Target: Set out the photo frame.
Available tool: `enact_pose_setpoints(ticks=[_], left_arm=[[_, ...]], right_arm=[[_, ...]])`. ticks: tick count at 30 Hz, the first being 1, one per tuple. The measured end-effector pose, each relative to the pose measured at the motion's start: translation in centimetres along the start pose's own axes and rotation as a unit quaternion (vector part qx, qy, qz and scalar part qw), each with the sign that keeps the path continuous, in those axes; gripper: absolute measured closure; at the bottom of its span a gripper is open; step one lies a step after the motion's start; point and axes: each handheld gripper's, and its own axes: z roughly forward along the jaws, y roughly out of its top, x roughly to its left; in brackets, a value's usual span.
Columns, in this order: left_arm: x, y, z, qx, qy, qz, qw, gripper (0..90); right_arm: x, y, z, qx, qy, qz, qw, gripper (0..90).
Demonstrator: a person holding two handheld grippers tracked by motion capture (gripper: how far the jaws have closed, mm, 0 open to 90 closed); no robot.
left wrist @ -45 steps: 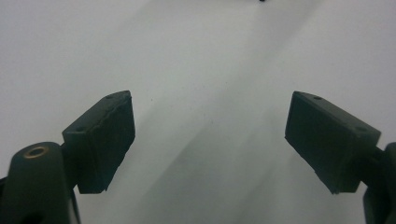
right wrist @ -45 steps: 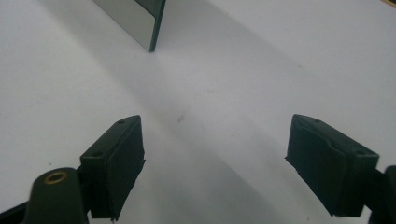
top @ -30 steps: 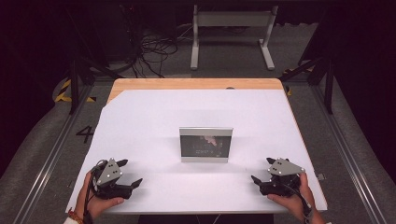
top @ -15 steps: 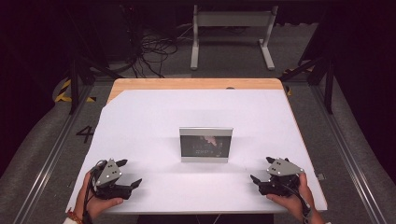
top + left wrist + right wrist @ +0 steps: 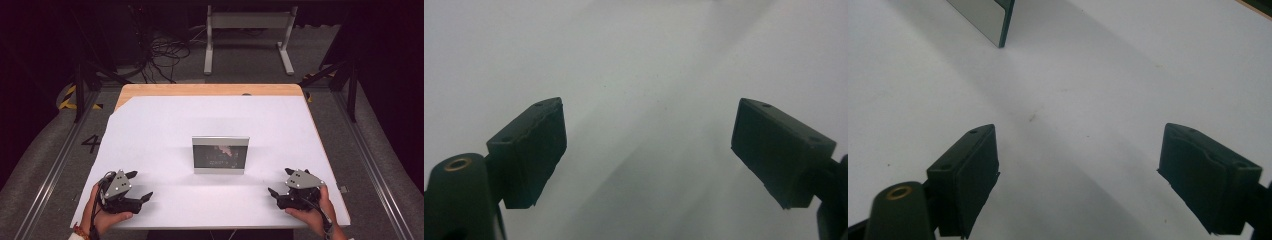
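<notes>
Fingers of the left gripper stand wide apart with only the bare white desk between them, and the fingers of the right gripper are spread just as wide, holding nothing. Each gripper sits low at a near corner of the desk, one in each of the person's hands, well apart from one another.

Between them and a little farther back, near the middle of the desk, stands a small picture frame. It is upright, with its long axis running across the desk from left to right, and its dark glass face is turned toward the person. The rim is silver-grey. Something reddish shows in the dark pane, too small to make out, and no writing on it can be read. In the right gripper view one corner of the frame shows ahead, well clear of the fingers.

On the grey floor left of the desk a dark figure 4 is marked.
</notes>
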Motion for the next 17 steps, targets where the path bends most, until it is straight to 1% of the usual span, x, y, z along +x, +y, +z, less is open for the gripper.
enact_pose_setpoints(ticks=[6, 17], left_arm=[[0.01, 0.06, 0.12, 0.003, 0.002, 0.002, 1.0000, 15.0], [0.08, 0.18, 0.44, 0.003, 0.001, -0.002, 1.0000, 14.9]], right_arm=[[-0.03, -0.03, 0.01, 0.000, 0.001, 0.002, 1.0000, 16.1], [-0.10, -0.16, 0.02, 0.001, 0.000, 0.004, 1.0000, 15.7]])
